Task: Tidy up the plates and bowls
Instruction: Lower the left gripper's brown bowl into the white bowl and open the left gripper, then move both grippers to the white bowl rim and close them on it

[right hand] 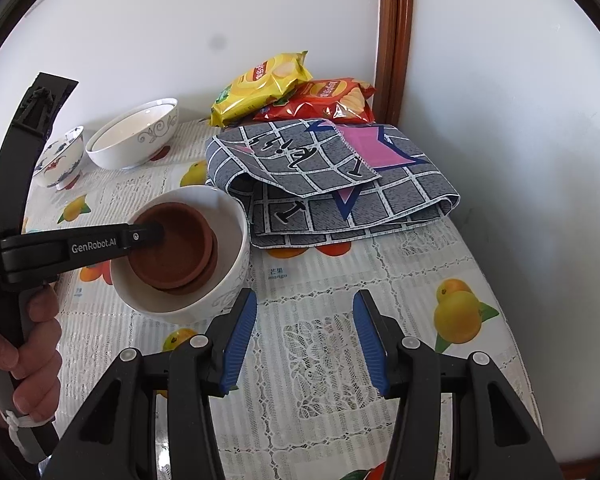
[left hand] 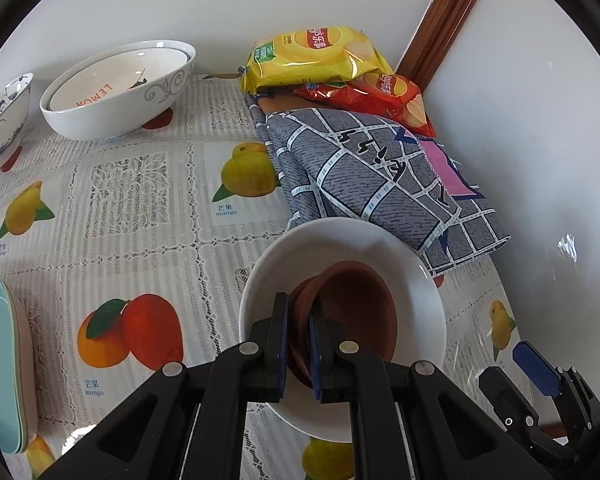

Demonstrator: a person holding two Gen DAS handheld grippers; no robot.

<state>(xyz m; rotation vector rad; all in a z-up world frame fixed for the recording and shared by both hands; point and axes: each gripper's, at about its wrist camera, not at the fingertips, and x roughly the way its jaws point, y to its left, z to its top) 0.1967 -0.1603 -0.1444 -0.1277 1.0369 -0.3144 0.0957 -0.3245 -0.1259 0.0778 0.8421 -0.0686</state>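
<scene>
The left hand-held gripper [left hand: 298, 340] is clamping the brown saucers' [right hand: 172, 252] rim, nesting them in the white bowl [right hand: 236, 268] at centre-left, presumably to save desk space; the right hand-held gripper [right hand: 304, 340] is hanging released, empty.

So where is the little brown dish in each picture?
Left wrist view: the brown dish sits low in the middle, inside the white bowl, pinched by the left gripper.
Right wrist view: the brown dish is left of middle, in the same white bowl.
Shared landmark: the grey checked cloth just behind the bowl.
</scene>
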